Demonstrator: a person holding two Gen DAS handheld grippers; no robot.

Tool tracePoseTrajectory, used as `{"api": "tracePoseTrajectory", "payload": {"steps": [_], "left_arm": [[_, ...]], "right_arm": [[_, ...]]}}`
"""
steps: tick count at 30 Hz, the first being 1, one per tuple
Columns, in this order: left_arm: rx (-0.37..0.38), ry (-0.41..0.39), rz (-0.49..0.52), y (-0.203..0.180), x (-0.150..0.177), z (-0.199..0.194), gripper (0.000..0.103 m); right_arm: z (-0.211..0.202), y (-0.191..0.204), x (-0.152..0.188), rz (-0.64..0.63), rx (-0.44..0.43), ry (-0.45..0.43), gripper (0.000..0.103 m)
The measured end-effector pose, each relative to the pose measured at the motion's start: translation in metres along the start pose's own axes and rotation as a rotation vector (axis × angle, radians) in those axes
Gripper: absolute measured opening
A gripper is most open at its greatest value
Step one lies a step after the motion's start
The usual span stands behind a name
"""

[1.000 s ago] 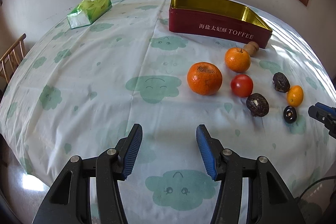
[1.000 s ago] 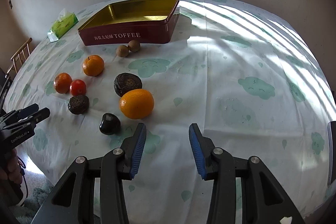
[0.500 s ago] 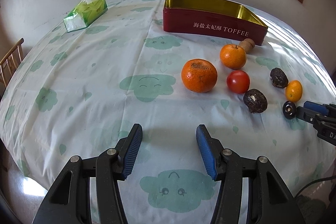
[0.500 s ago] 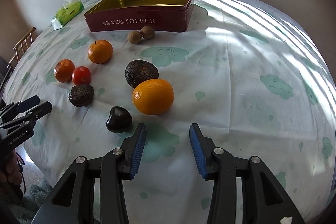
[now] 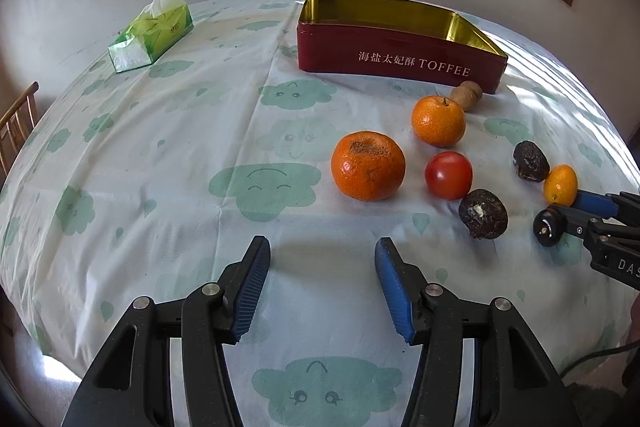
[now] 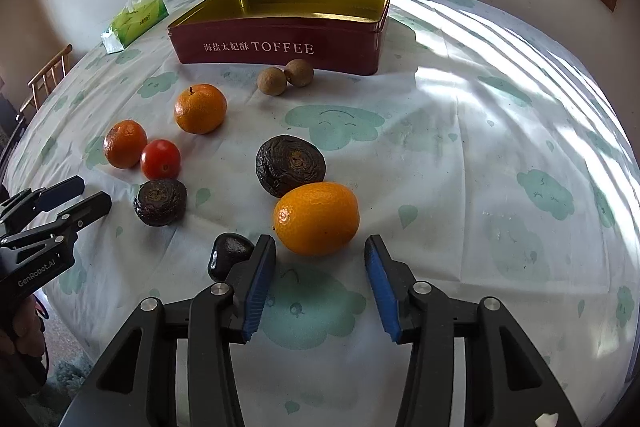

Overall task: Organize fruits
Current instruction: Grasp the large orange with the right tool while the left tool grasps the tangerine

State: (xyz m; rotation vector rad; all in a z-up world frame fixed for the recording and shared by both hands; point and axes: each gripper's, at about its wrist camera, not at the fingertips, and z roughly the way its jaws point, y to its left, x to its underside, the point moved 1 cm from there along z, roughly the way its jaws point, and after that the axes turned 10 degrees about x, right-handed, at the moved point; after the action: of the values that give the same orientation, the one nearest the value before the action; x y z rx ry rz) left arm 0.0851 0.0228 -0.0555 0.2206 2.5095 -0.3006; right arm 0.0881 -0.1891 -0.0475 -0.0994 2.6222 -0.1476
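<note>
Right gripper (image 6: 320, 247) hangs low over the table (image 6: 480, 147), jaws spread, the orange kumquat (image 6: 317, 218) just ahead between its fingertips; its left finger partly hides a small black fruit (image 6: 228, 255). Left gripper (image 5: 322, 253) hovers spread wide above bare cloth, well short of the mandarin (image 5: 368, 165). Beyond, the toffee tin (image 6: 280, 45) stands open, and one longan (image 5: 466, 94) sits half-hidden behind another mandarin (image 5: 438, 121).

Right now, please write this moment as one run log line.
left hand-held gripper: open, empty | right hand-held gripper: open, near kumquat | toffee tin: no fruit seen inside
</note>
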Motion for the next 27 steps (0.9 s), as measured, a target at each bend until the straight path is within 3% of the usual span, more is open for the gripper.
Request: {"api": "tracePoseTrajectory", "payload": {"steps": [12, 27], "left_arm": [[0.024, -0.003, 0.027, -0.012, -0.015, 0.011, 0.056], [0.020, 0.000, 0.036, -0.016, -0.032, 0.027, 0.056]], "right_arm": [[0.005, -0.004, -0.009, 0.021, 0.001, -0.006, 0.037], [0.007, -0.014, -0.009, 0.041, 0.025, -0.019, 0.037]]}}
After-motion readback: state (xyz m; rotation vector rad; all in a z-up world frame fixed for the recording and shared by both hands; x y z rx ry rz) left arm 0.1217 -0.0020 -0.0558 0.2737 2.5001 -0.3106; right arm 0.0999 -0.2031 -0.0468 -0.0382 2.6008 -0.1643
